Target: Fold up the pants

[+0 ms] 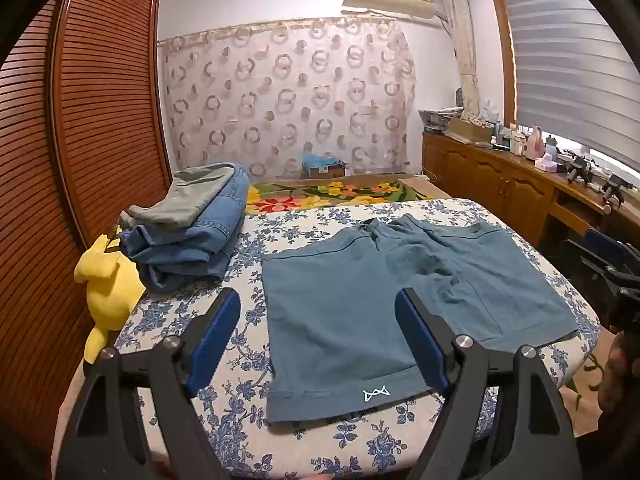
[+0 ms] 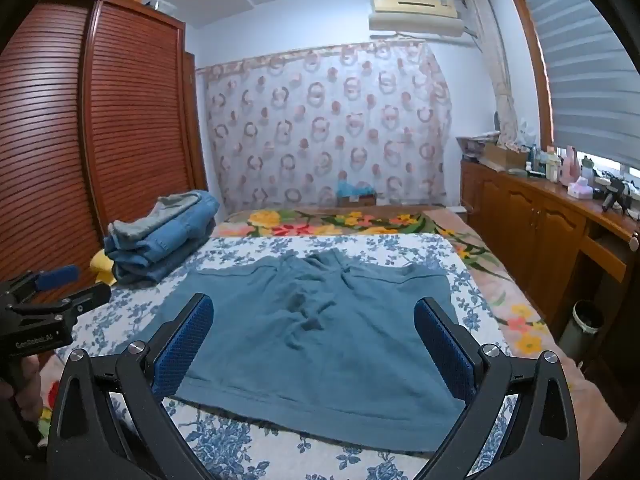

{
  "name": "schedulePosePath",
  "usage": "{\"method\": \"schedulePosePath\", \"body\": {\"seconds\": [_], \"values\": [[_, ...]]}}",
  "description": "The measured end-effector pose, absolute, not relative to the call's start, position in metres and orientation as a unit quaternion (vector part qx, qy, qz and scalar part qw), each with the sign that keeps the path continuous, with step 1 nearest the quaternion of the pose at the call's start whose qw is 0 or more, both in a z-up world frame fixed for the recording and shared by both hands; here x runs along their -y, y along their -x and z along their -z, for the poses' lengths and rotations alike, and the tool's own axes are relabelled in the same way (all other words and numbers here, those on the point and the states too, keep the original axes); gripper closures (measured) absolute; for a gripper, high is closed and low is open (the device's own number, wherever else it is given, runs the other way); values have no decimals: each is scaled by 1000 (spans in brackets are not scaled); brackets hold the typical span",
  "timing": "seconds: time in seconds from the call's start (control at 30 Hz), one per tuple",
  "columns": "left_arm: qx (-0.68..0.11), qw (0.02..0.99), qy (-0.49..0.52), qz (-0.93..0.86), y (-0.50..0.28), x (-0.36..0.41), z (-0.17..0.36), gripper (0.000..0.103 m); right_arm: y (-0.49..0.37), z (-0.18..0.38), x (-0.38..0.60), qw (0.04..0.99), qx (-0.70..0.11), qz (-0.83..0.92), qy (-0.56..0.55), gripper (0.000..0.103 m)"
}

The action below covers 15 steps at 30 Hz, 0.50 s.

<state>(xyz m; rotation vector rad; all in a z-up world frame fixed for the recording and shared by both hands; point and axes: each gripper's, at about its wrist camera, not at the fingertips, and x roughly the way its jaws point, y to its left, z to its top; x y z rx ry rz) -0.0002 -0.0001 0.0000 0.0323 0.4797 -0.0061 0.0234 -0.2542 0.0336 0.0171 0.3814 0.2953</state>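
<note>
So, nothing folded yet: teal shorts (image 1: pixel 400 292) lie flat, unfolded, mid-bed (image 1: pixel 248 432) w/ hems at the near edge, while left gripper (image 1: pixel 318 316) & right gripper (image 2: pixel 314 320) hover above them, jaws wide, empty; folded stack (image 1: pixel 192 232) sits at far-left corner.

Bare floral-print bedsheet (image 1: pixel 248 344) open around the flat teal cotton shorts (image 1: pixel 360 300). Folded denim-and-grey clothes stack (image 1: pixel 192 232) and yellow plush toy (image 1: pixel 108 292) crowd the far-left corner.

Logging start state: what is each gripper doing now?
Left gripper: open, holding nothing, above the teal shorts.
Right gripper: open, holding nothing.
</note>
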Motion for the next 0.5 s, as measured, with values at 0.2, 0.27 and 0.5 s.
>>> {"method": "schedulePosePath", "body": {"seconds": [0.2, 0.27, 0.5], "values": [[-236, 972, -15, 3, 0, 0, 0, 22, -23, -34, 255, 971, -189, -145, -11, 1], [-236, 972, -14, 3, 0, 0, 0, 22, -24, -33, 255, 970, -192, -146, -12, 1], [-235, 972, -14, 3, 0, -1, 0, 22, -23, -33, 255, 970, -191, -147, -12, 1]]}}
